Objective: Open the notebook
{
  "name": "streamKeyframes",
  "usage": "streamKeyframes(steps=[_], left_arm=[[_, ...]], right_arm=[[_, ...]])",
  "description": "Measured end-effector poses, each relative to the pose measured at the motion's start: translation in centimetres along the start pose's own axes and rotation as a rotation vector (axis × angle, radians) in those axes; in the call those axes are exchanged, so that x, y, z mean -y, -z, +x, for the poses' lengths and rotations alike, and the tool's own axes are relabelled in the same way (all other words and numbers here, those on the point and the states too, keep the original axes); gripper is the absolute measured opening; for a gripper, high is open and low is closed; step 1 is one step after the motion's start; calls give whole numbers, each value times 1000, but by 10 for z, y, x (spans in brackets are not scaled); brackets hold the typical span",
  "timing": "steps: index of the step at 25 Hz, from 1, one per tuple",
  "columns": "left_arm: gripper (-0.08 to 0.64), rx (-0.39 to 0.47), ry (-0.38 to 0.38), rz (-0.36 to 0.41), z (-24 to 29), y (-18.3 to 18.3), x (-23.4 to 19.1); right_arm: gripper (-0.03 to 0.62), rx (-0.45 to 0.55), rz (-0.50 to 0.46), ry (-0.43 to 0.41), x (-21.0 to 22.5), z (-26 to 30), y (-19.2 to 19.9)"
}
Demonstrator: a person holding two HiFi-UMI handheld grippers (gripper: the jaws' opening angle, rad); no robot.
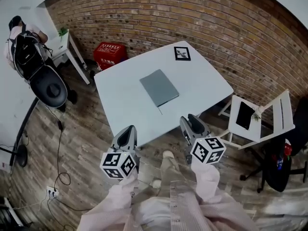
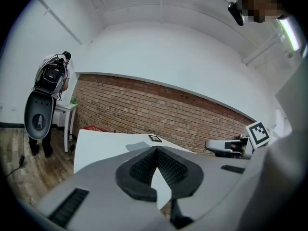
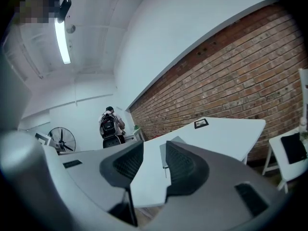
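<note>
A closed grey notebook (image 1: 159,87) lies flat in the middle of the white table (image 1: 120,105), with a thin strip (image 1: 160,110) sticking out at its near corner. My left gripper (image 1: 126,137) hangs at the table's near edge, short of the notebook; its pads meet at the tips with nothing between them (image 2: 155,150). At the near right edge, my right gripper (image 1: 194,125) is also short of the notebook. Its jaws (image 3: 154,148) stand a little apart and empty, and the notebook (image 3: 162,154) shows through the gap.
A black-framed marker card (image 1: 182,53) lies at the table's far corner. A white folding chair (image 1: 260,119) with a black slab on it stands to the right. A red crate (image 1: 109,54), a black office chair (image 1: 45,83), a person at a side desk (image 1: 19,32) and floor cables (image 1: 57,153) are to the left.
</note>
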State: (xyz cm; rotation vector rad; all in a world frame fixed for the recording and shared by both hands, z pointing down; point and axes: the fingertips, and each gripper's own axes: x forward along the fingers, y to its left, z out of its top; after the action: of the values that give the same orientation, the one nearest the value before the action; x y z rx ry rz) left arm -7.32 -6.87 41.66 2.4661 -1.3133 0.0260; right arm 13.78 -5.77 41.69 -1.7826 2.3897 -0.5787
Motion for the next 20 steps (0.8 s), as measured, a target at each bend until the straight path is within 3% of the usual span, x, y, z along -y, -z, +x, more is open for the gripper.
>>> streamKeyframes(steps=[11, 20], left_arm=[[-8, -13, -39, -64, 99, -8, -20], [-8, -28, -112, -93, 144, -15, -46]], right_arm=[[127, -101, -8, -25, 65, 89, -18], [127, -192, 2, -75, 92, 149, -17]])
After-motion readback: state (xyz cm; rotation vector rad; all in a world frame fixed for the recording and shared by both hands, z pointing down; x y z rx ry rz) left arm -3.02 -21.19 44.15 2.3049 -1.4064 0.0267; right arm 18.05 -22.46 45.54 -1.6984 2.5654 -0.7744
